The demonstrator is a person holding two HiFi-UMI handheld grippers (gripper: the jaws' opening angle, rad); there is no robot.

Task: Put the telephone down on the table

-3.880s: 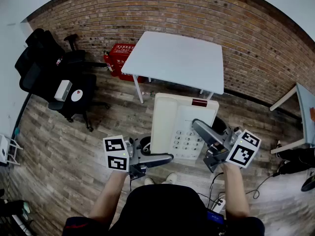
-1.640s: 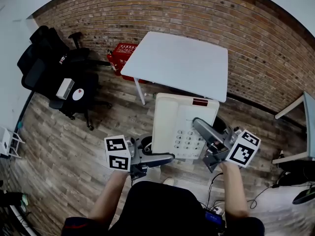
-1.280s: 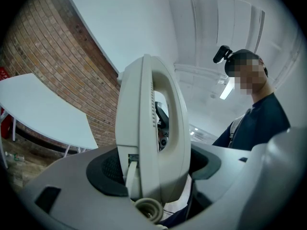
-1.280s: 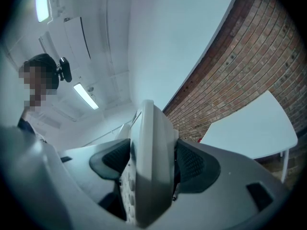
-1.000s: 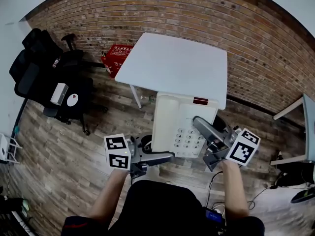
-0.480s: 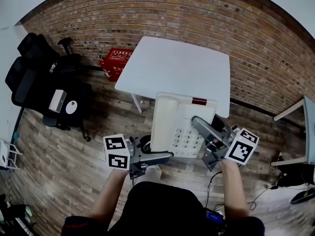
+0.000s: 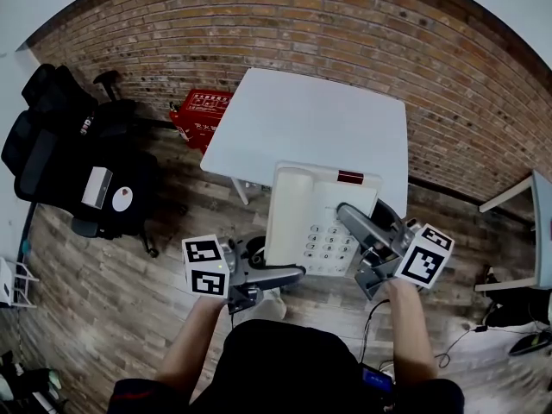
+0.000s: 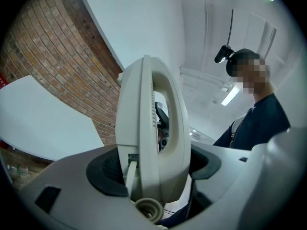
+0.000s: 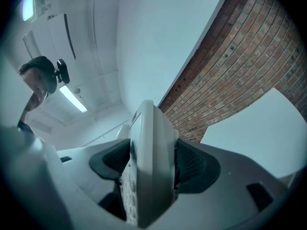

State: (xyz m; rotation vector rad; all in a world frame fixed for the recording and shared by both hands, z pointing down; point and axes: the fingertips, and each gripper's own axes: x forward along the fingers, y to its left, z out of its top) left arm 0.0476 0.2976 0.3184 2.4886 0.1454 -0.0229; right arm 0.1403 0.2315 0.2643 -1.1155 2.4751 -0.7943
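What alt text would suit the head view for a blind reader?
A person holds a white telephone clamped in the left hand-held gripper and the right hand-held gripper, just before a white table. Around are a brick wall, a wood floor and a black chair at left.

The head view looks steeply down from above the telephone (image 7: 315,218). The left and right gripper views sit close at the telephone's opposite sides, facing inward. All three share the telephone, white table (image 7: 310,119) and brick wall (image 7: 259,24).

right gripper (image 9: 152,170): we see its fingers (image 9: 195,166) clamped on the telephone (image 9: 149,128) | behind: white desk (image 9: 261,133), brick wall (image 9: 230,71)
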